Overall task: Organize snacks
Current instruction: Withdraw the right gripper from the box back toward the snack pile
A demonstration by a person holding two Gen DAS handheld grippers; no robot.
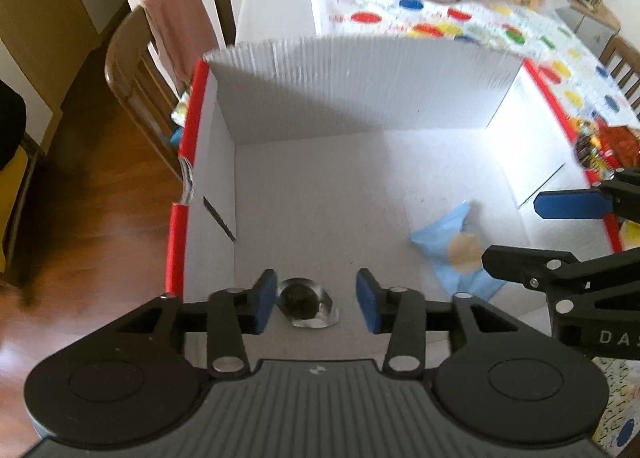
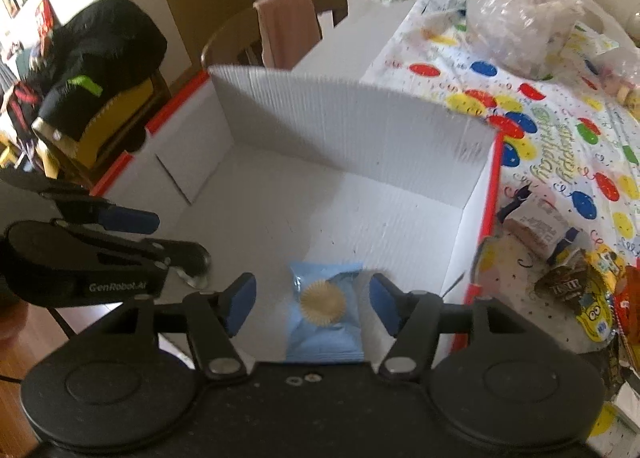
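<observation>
Hovered over the white box [image 1: 360, 106] on the surface — left tongs [image 1: 317, 300] spread wide, empty, above a clear-wrapped dark snack [image 1: 306, 304] on the box floor. Right tongs [image 2: 312, 300] likewise released, straddling without touching a blue packet [image 2: 325, 312] lying flat inside.

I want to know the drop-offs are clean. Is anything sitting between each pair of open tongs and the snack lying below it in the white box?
Nothing visible. The left tongs hang open over the clear-wrapped dark snack, and the right tongs hang open over the blue packet. Both snacks lie on the bare floor of the white box.
</observation>
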